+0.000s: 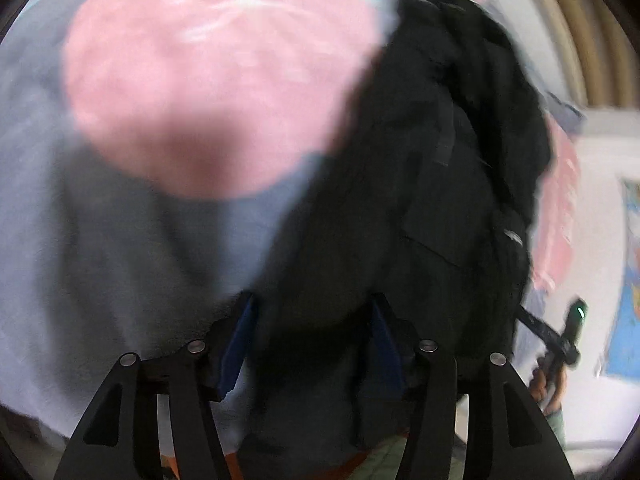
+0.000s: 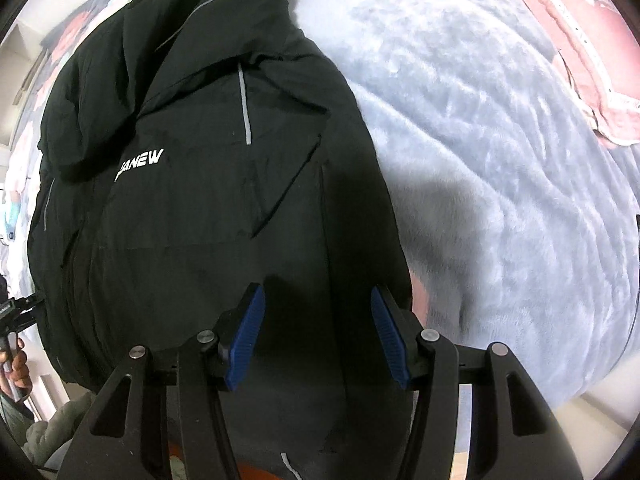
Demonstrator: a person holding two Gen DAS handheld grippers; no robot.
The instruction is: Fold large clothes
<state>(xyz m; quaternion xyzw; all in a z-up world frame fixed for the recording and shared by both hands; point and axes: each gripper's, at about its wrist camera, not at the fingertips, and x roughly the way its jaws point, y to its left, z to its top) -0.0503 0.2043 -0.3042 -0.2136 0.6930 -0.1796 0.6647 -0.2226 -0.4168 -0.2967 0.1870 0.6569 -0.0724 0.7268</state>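
A black jacket is laid on a pale blue fleece blanket spread over the bed, filling the left and centre of the right wrist view. The right hand-held gripper is held above the jacket's lower part with its blue pads apart and nothing pinched between them. The left hand-held gripper is likewise parted, with dark fabric bulging between the pads; whether it is pressed cannot be told through the blur. The fold is probably best made by taking a single edge squarely in both grippers and carrying it over evenly, so that no bunching is trapped. Only the right view shows the white lettering and the grey reflective strip; only the left view shows a pink cover beyond the jacket.
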